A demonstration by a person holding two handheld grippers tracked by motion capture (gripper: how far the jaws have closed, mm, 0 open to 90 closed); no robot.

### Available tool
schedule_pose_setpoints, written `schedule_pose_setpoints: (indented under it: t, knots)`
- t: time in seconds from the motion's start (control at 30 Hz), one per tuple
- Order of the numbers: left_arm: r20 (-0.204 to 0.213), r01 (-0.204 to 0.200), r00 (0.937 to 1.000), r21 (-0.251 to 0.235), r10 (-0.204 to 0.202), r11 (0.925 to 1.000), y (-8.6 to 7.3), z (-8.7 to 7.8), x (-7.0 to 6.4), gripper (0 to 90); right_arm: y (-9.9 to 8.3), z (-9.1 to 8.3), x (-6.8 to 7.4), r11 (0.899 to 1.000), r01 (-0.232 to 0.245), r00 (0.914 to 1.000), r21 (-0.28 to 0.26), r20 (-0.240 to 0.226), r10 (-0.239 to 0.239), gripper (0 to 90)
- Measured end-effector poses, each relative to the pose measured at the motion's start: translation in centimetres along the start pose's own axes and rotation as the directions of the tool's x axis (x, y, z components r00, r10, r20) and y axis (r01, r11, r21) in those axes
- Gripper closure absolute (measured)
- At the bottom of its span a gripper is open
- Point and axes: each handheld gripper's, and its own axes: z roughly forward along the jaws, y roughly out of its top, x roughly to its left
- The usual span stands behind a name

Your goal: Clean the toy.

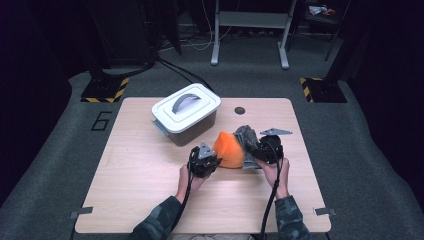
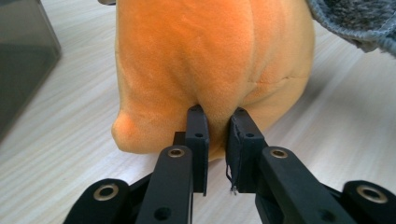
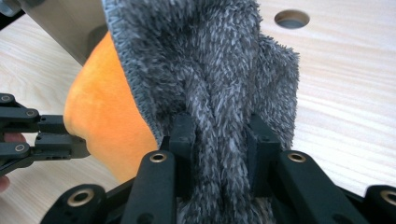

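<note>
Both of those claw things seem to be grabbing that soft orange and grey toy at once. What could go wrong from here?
The left gripper pinches just a small fold of the orange plush, so the fabric might slip free if it is lifted. The right gripper is clamped on the grey fuzzy part; pulling the two apart could strain the seam between them. The lidded bin stands close behind, so a swing that way might knock it.

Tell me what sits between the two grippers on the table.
In the high view, the orange plush and the grey fuzzy cloth lie between the left gripper and right gripper; each gripper pinches one.
</note>
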Motion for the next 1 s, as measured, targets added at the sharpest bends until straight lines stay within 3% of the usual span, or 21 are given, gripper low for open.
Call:
schedule_pose_setpoints:
  t: [0.17, 0.37, 0.4, 0.47, 0.53, 0.7, 0.8, 1.0]
  knots:
    - [0.058, 0.058, 0.9966, -0.013, -0.057, 0.9982, 0.7, -0.6, -0.1, 81.2, 0.5, -0.6, 0.8, 1.0, 0.012, 0.9998, -0.009, -0.014, -0.012, 68.6]
    - [0.091, 0.075, 0.9931, -0.021, -0.073, 0.9969, 1.3, -1.3, -0.6, 81.1, 1.5, -1.1, 2.4, 0.998, 0.052, 0.9979, -0.038, -0.038, -0.054, 68.6]
    - [0.086, 0.067, 0.9942, -0.025, -0.064, 0.9975, 1.2, -1.3, -0.6, 81.0, 1.7, -1.1, 2.8, 0.997, 0.058, 0.997, -0.042, -0.05, -0.06, 68.6]
    - [0.092, 0.088, 0.992, -0.015, -0.086, 0.996, 1.1, -1.1, -0.7, 81.0, 1.9, -0.6, 3.7, 0.996, 0.082, 0.9946, -0.03, -0.061, -0.084, 68.3]
    - [0.085, 0.088, 0.9926, -0.011, -0.087, 0.996, 0.9, -0.9, -0.4, 80.8, 2.0, 0.1, 4.3, 0.995, 0.1, 0.994, -0.01, -0.045, -0.1, 68.2]
    - [0.092, 0.134, 0.9867, -0.002, -0.134, 0.9909, 0.2, -0.8, 0.3, 80.3, 2.1, 1.1, 4.1, 0.995, 0.099, 0.9935, 0.009, -0.057, -0.098, 67.6]
    - [0.089, 0.151, 0.9847, -0.003, -0.15, 0.9886, 0.0, -0.7, 0.5, 80.3, 2.1, 1.2, 4.0, 0.993, 0.116, 0.9927, 0.018, -0.037, -0.115, 67.3]
    - [0.089, 0.162, 0.9829, 0.001, -0.161, 0.9869, -0.3, -0.5, 0.8, 80.3, 1.6, 1.2, 3.4, 0.995, 0.097, 0.9949, 0.024, -0.031, -0.096, 66.6]
